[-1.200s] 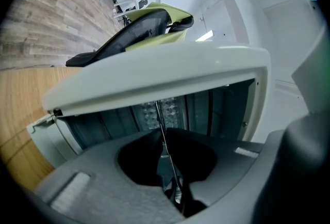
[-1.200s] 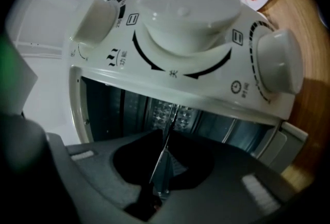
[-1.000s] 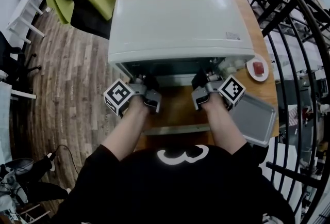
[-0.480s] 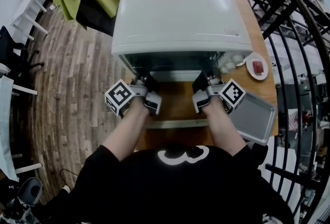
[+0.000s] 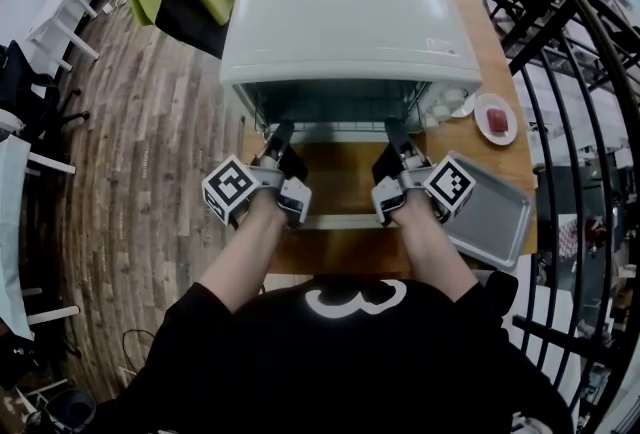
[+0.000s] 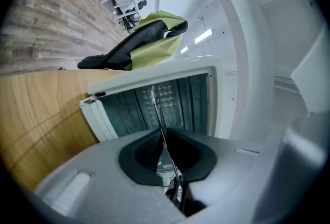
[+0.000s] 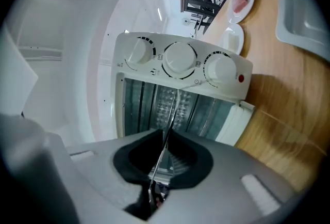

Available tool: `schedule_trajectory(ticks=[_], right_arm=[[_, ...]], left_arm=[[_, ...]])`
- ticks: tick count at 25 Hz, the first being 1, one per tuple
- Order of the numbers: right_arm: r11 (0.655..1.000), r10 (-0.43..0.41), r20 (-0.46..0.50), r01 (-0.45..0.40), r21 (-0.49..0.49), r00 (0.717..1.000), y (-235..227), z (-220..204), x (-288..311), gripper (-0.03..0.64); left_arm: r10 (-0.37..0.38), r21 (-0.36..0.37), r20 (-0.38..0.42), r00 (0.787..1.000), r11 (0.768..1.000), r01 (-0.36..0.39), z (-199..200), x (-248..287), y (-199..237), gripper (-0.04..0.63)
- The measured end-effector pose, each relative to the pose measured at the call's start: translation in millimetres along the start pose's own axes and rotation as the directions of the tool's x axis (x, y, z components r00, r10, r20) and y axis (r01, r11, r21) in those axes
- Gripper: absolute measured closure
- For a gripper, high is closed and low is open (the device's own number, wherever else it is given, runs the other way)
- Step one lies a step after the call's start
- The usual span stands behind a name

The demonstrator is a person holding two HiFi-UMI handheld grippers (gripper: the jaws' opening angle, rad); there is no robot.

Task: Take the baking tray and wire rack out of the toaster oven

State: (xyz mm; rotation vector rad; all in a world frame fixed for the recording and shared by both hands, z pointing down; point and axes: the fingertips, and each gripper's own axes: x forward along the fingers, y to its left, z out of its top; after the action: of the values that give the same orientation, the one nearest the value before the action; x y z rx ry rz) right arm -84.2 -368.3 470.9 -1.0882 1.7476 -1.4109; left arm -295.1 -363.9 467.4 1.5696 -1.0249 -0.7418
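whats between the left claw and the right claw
The wire rack, pinched by the left claw and the right claw, above the open oven door; the head view shows it.

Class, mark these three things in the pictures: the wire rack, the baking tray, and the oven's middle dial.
wire rack (image 5: 335, 110): head view, middle of its wires.
baking tray (image 5: 490, 217): head view, its bare floor.
middle dial (image 7: 179, 58): right gripper view, the dial's face.

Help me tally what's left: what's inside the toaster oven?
The wire rack, sticking partly out, with the left gripper and right gripper shut on its front edge. Nothing else shows; the grippers cover part of the cavity.
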Motion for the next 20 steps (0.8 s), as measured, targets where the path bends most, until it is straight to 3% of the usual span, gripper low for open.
schedule_trajectory(ticks=[20], right_arm=[[1.000,0.019,-0.060,-0.020,-0.018,0.998,11.3,-37.8,-84.5,0.581]], left_arm=[[0.015,0.019,0.029,0.999,1.000,-0.015,-43.9,-84.5,-11.7,0.561]])
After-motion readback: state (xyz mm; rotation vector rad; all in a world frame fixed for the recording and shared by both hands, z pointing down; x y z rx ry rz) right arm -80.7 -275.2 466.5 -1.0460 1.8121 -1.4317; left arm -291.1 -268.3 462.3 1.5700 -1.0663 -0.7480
